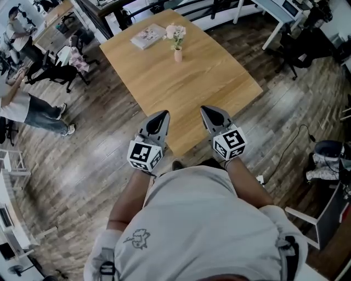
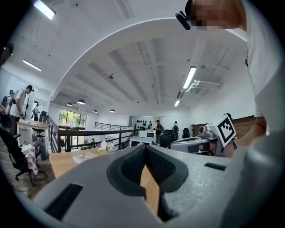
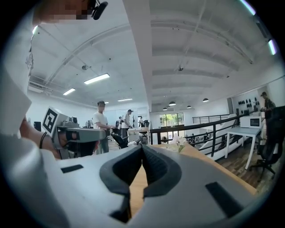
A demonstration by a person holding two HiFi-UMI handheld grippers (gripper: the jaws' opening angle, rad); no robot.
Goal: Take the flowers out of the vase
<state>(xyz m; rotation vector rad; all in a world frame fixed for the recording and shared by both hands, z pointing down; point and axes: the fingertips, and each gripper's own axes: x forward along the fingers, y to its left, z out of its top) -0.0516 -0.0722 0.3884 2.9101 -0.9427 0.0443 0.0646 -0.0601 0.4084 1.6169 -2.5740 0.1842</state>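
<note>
Pale pink flowers (image 1: 175, 34) stand in a small pink vase (image 1: 177, 55) at the far end of the wooden table (image 1: 219, 77). Both grippers hover side by side over the table's near edge, well short of the vase. My left gripper (image 1: 164, 114) is shut with nothing between its jaws, and so is my right gripper (image 1: 205, 110). In the left gripper view the jaws (image 2: 145, 147) meet at the tips, with the flowers (image 2: 104, 145) small and far ahead on the left. In the right gripper view the shut jaws (image 3: 142, 147) point along the table toward the flowers (image 3: 178, 141).
A book (image 1: 148, 36) lies left of the vase at the table's far edge. Office chairs (image 1: 66, 68) and people (image 1: 24, 107) are on the left. A white desk (image 1: 279, 13) is at the back right, and a cable (image 1: 290, 142) lies on the floor.
</note>
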